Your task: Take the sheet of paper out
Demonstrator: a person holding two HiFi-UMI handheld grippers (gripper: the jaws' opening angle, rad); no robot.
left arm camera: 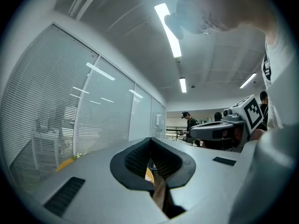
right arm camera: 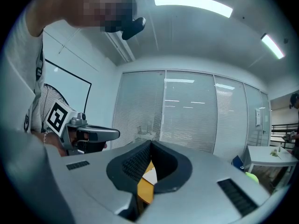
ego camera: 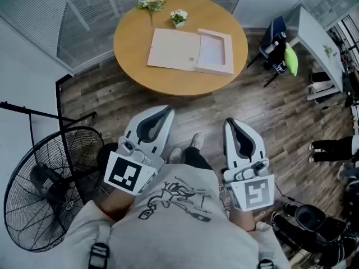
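Left gripper [ego camera: 166, 112]: jaws together, empty.
Right gripper [ego camera: 230, 123]: jaws together, empty.
Box [ego camera: 190, 51]: on round table [ego camera: 134, 66], apart from both.

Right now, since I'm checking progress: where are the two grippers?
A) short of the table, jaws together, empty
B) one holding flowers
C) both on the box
A: the left gripper and right gripper are over the floor, short of the round table, jaws together with nothing between.

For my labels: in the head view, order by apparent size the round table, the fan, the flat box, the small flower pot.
1-2: round table and fan, about alike; fan is nearer the camera, so unranked.
3: flat box.
4: small flower pot.
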